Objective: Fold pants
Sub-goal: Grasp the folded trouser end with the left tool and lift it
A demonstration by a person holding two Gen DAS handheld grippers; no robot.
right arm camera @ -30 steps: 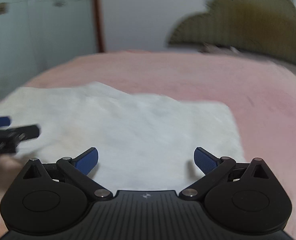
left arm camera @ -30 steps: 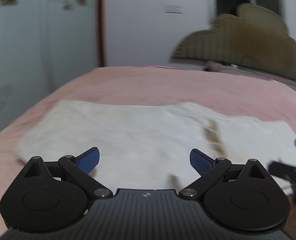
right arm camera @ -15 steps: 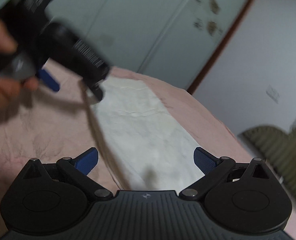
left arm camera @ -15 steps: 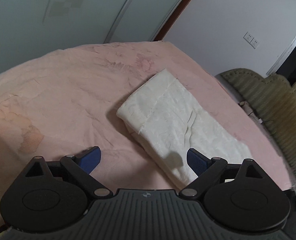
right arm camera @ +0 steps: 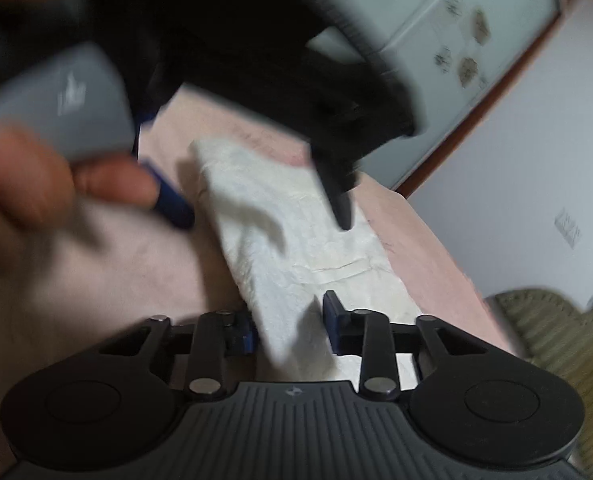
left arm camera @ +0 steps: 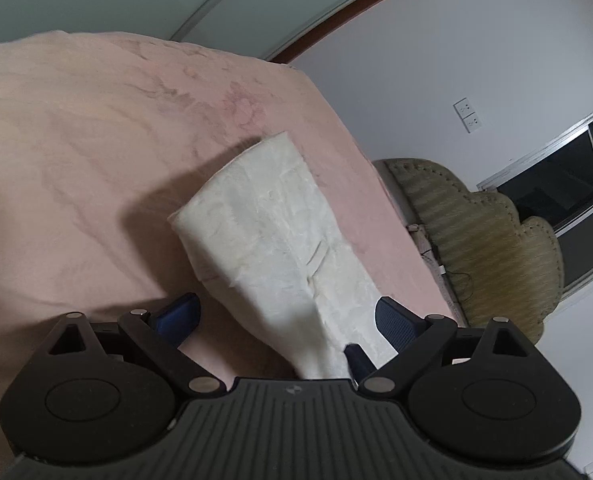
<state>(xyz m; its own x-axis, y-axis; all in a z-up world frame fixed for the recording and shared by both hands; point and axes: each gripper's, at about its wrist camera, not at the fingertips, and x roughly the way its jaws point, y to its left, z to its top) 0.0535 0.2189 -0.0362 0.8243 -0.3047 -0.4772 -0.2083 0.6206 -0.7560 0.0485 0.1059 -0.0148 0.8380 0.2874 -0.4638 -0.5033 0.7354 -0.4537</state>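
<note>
The white pants (left arm camera: pixel 272 236) are folded into a long narrow strip on the pink bed (left arm camera: pixel 76 160). The strip's near end rises off the bed. My left gripper (left arm camera: pixel 284 320) is wide open above it, and the cloth passes between its blue fingers (left arm camera: pixel 178 314) without being clamped. In the right wrist view my right gripper (right arm camera: pixel 290 326) has closed on the near end of the pants (right arm camera: pixel 296 240) and holds it lifted. The left gripper (right arm camera: pixel 256 60) looms large and blurred across the top there, held by a hand (right arm camera: pixel 28 184).
A tan scalloped headboard or chair (left arm camera: pixel 484 248) stands past the bed's right edge. A white wall with sockets (left arm camera: pixel 467 115) and a dark window (left arm camera: pixel 556 200) lie behind. Pale wardrobe doors (right arm camera: pixel 448 40) stand at the far side.
My right gripper closed on the near end of the pants and lifted it. The left gripper swung in over the strip and stayed open.
</note>
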